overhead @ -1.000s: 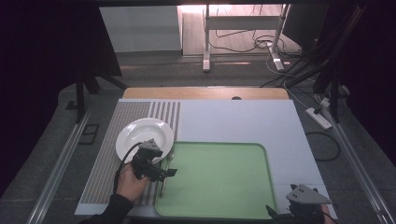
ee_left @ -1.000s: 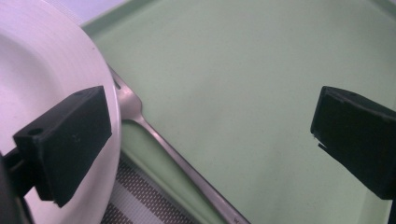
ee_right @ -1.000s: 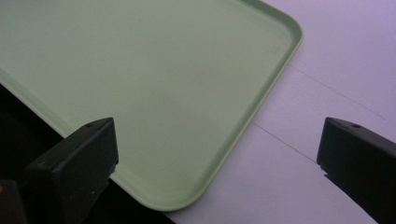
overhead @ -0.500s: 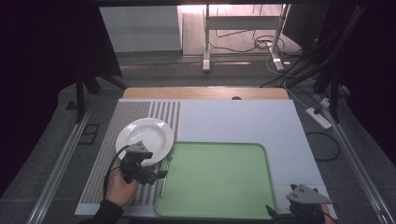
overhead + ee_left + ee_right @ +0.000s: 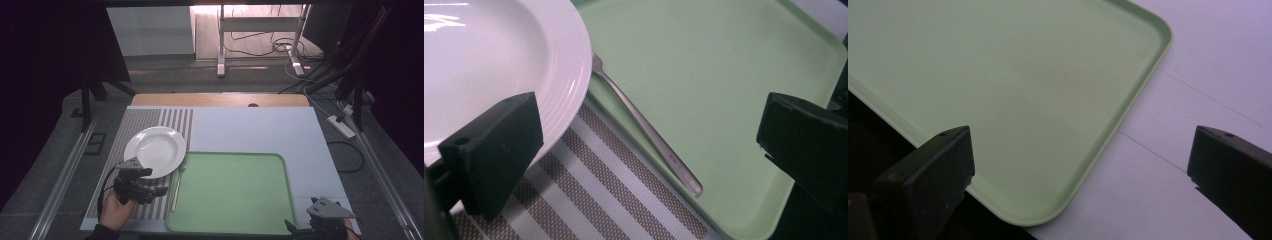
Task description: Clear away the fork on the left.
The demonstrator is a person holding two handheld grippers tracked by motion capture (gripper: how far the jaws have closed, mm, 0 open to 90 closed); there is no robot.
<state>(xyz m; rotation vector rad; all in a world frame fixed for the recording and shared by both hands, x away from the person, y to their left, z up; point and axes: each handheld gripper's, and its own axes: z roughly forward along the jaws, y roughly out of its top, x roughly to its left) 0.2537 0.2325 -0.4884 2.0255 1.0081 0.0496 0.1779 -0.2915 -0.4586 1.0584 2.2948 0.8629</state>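
A white plate sits on a striped placemat. A metal utensil lies along the left rim of the green tray, its head tucked under the plate's edge. My left gripper hovers open just left of the utensil, near the plate's front edge, with nothing held. At the tray's front right corner my right gripper stands open and empty.
The tray and placemat rest on a white table top with a wooden strip at its far edge. Metal rails run along both sides of the table. Cables and a power strip lie on the floor beyond.
My left gripper has drawn back to the left, away from the tray's edge, and the utensil stays lying along the rim. The right gripper has not moved.
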